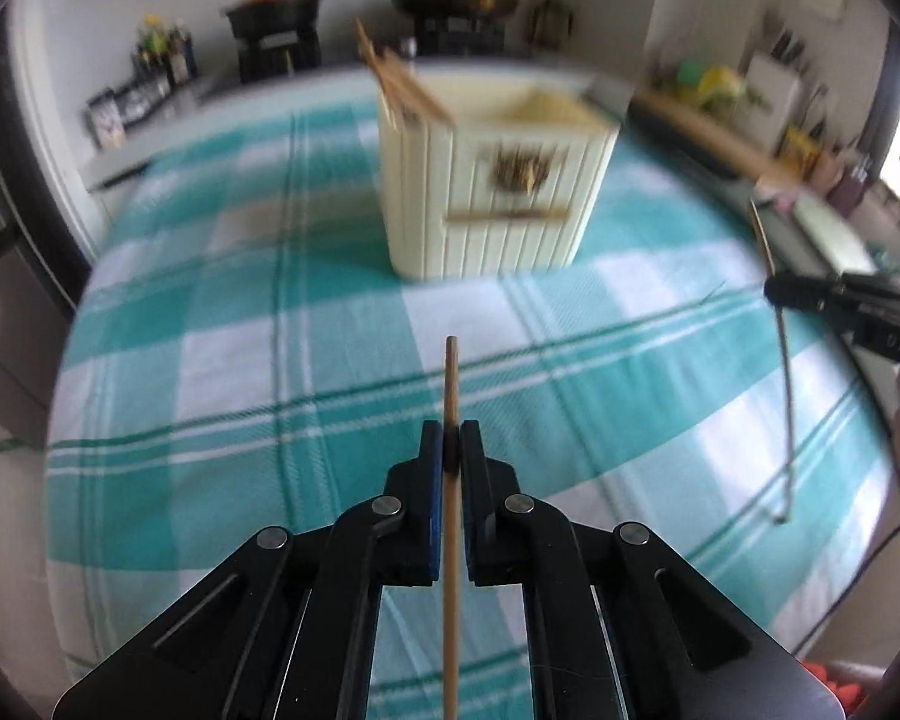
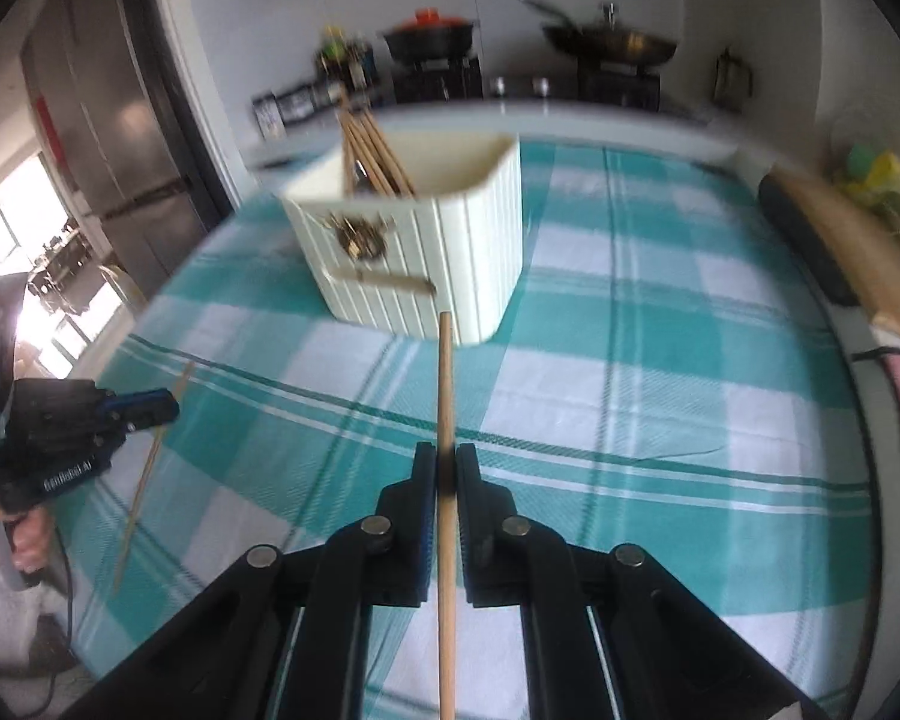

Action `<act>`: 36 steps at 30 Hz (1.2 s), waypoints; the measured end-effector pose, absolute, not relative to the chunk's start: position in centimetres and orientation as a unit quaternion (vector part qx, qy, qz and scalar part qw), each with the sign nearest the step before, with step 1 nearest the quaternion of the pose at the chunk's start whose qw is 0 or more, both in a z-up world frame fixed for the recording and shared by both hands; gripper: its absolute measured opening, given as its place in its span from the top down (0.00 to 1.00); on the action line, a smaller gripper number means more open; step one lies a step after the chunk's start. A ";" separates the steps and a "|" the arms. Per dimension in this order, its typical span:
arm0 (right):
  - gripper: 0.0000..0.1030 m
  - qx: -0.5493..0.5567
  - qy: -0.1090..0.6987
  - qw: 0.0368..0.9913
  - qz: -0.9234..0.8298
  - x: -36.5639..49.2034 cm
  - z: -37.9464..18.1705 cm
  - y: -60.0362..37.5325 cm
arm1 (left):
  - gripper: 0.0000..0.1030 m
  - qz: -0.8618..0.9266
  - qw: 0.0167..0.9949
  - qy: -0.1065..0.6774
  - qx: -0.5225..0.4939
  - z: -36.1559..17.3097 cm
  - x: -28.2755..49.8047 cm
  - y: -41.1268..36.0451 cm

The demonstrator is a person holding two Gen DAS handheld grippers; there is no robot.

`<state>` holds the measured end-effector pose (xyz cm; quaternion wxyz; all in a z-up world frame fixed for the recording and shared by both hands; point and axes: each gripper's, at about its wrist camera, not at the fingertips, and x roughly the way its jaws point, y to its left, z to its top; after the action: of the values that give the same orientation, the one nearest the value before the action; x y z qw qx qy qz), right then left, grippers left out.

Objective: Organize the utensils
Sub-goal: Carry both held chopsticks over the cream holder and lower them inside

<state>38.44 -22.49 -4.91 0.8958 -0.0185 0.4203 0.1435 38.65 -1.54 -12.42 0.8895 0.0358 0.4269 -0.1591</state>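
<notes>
Chopsticks are the matter: the left gripper (image 1: 452, 450) has its jaws closed on one wooden chopstick (image 1: 450, 384) at the lower centre of its view, and the right gripper (image 2: 445, 468) clamps a second chopstick (image 2: 444, 384) the same way. Above them in each view, the cream holder (image 1: 498, 180) stands on the checked tablecloth (image 1: 240, 360), with more chopsticks (image 1: 390, 75) leaning in its left compartment.

The teal checked tablecloth (image 1: 270, 312) lies bare between both grippers and the cream utensil box (image 1: 492, 192), the one obstacle ahead, with chopsticks (image 2: 369, 147) leaning out of its left compartment while its right compartment stands unobstructed from above
</notes>
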 end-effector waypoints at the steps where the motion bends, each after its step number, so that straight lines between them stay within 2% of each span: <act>1: 0.93 -0.020 0.414 0.898 0.145 37.9 -4.3 -22.6 | 0.96 -0.163 0.894 0.416 0.030 -11.4 38.0 -1.2; 8: 0.93 -0.028 0.376 0.912 0.160 34.4 -0.8 -22.9 | 0.96 -0.184 0.919 0.349 -0.002 -5.8 34.6 0.6; 15: 0.93 -0.033 0.336 0.928 0.158 33.1 1.3 -22.7 | 0.96 -0.189 0.933 0.307 -0.006 -3.3 33.3 0.9; 21: 0.93 -0.035 0.320 0.934 0.155 33.7 3.0 -22.6 | 0.97 -0.193 0.934 0.302 -0.017 -2.3 33.6 1.3; 27: 0.93 -0.044 0.306 0.939 0.150 35.8 6.1 -23.0 | 0.97 -0.195 0.939 0.283 -0.016 0.6 34.9 1.6; 36: 0.93 -0.034 0.232 0.961 0.146 42.5 13.6 -22.3 | 0.97 -0.171 0.966 0.191 -0.040 9.6 40.9 0.8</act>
<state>42.50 -22.32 13.56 0.9612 -0.0336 0.2317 0.1457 40.94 0.76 9.60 0.9658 -0.0396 0.1908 -0.1713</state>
